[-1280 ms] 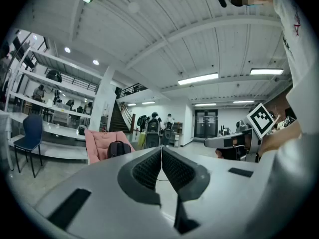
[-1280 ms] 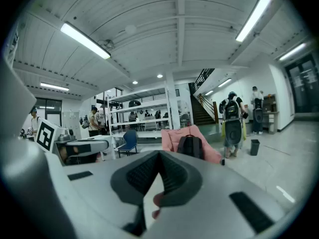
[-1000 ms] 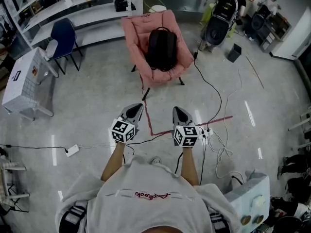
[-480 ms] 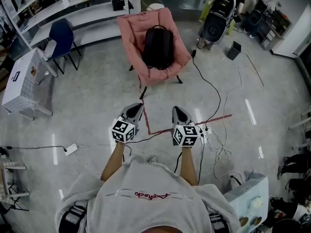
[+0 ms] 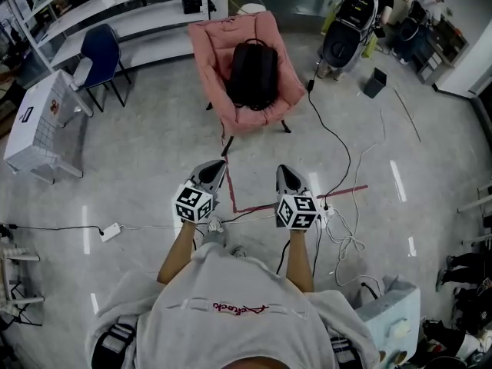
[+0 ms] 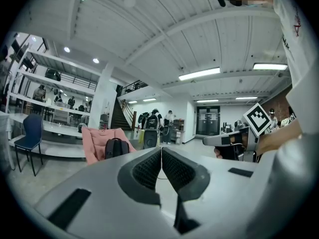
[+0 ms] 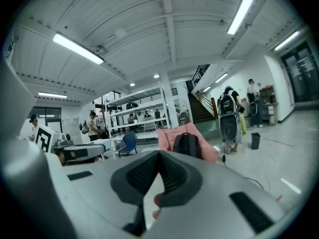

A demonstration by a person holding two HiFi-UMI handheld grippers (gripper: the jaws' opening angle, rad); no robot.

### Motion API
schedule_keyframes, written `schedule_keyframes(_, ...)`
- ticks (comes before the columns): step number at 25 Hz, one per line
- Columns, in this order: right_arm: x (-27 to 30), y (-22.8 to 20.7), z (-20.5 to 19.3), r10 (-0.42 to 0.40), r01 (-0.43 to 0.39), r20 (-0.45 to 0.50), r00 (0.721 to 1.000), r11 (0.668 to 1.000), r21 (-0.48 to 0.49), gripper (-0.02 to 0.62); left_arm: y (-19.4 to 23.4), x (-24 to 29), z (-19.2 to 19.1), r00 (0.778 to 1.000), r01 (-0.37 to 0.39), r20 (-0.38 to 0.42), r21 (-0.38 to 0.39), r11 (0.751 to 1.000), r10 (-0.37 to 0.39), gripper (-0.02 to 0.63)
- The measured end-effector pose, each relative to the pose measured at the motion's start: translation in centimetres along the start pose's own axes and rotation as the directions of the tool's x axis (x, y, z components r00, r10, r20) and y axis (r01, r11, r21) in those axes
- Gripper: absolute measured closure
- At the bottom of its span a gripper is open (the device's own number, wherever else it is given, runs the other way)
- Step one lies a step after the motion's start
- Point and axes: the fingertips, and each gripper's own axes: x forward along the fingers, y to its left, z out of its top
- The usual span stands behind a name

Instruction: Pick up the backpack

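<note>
While you are standing on the pale floor [image 5: 138, 167] and facing the pink chair [image 5: 209, 52], you are holding both grippers out ahead of you, side by side and apart from each other. Your left gripper [image 5: 214, 169] is showing its jaws clenched, the ribbed pads meeting tip to tip with nothing between them. Your right gripper [image 5: 284, 172] is doing the same, its jaws pressed together and empty. The backpack [image 5: 252, 74], black and upright, is sitting on the seat of the pink chair and leaning against its back cushion, well apart from both grippers. In the left gripper view it is appearing to the left of the closed jaw tips; in the right gripper view it is appearing just above and to the right of them. A red tape line [image 5: 233, 194] is running across the floor between the two grippers, and a white cable [image 5: 350, 241] is lying coiled near the right one. A blue chair [image 5: 101, 52] is standing beside the white shelving [image 5: 115, 6], to the left of the pink chair.
</note>
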Motion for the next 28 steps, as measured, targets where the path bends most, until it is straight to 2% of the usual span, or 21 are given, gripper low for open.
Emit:
schedule_keyframes(5, 1.7, -0.1, -0.3, 0.009, -0.009, -0.018, 1.0, 1.0, -0.002, 0.577, 1.1, 1.5, 0.0, 1.0, 0.011, -0.001, -0.009, 1.0, -0.011, 0.592)
schedule_keyframes(13, 6.2, -2.3, 0.0, -0.025, 0.025, -0.025, 0.999, 1.0, 0.011, 0.577, 4.1, 6.0, -0.9, 0.998, 0.065, -0.017, -0.021, 0.998, -0.065, 0.592)
schedule_keyframes(28, 19.3, -3.9, 4.1, -0.034, 0.033, -0.029, 0.999, 0.999, -0.018, 0.577, 14.5, 15.3, 2.6, 0.995, 0.1, 0.024, -0.015, 0.995, -0.1, 0.592)
